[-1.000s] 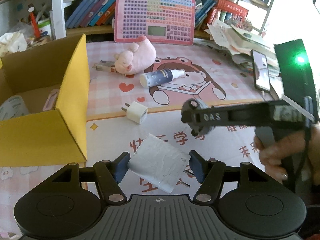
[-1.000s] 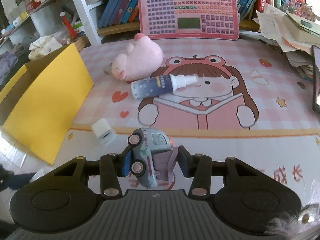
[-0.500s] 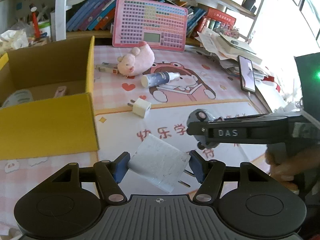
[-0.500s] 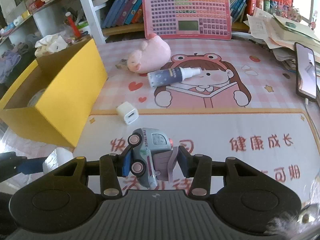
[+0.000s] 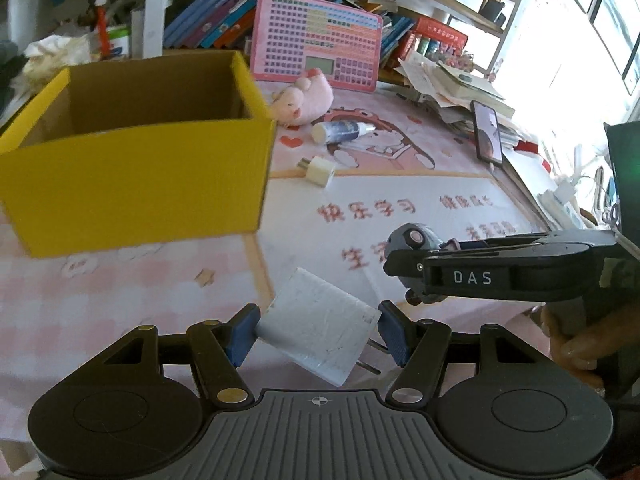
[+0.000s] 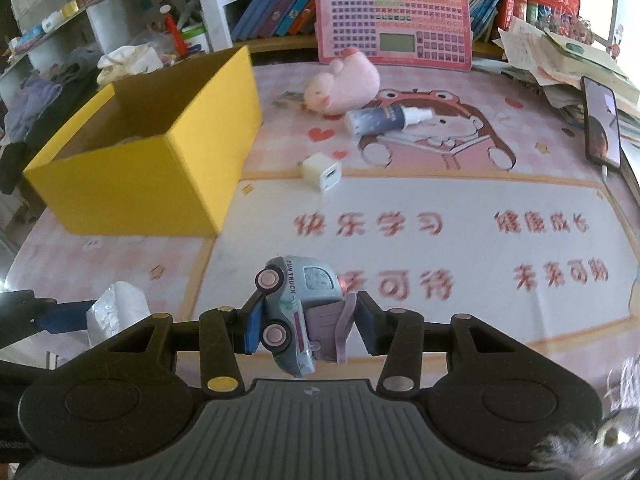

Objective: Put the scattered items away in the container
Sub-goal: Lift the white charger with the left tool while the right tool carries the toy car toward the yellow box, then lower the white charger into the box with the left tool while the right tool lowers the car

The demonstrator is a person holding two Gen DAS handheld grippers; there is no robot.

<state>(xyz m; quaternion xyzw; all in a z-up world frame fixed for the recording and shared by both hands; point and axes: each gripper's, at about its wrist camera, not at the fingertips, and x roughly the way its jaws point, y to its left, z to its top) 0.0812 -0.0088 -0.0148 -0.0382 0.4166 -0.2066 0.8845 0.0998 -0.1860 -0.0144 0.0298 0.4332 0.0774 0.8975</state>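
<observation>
While both grippers carry a load, the tidying looks barely half done: the left gripper (image 5: 318, 334) is clamped on a white plug adapter (image 5: 320, 330), the right gripper (image 6: 306, 322) is closed around a toy truck (image 6: 298, 312), both held above the mat, short of the yellow box (image 6: 160, 160). A small white charger (image 6: 322, 171), spray bottle (image 6: 384, 119) and pink plush pig (image 6: 344, 86) lie on the mat beyond. From these angles the box floor is mostly hidden, so I cannot tell what it holds.

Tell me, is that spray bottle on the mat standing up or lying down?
Lying down. The spray bottle rests on its side on the mat, nozzle pointing right, beside the pink plush pig.
</observation>
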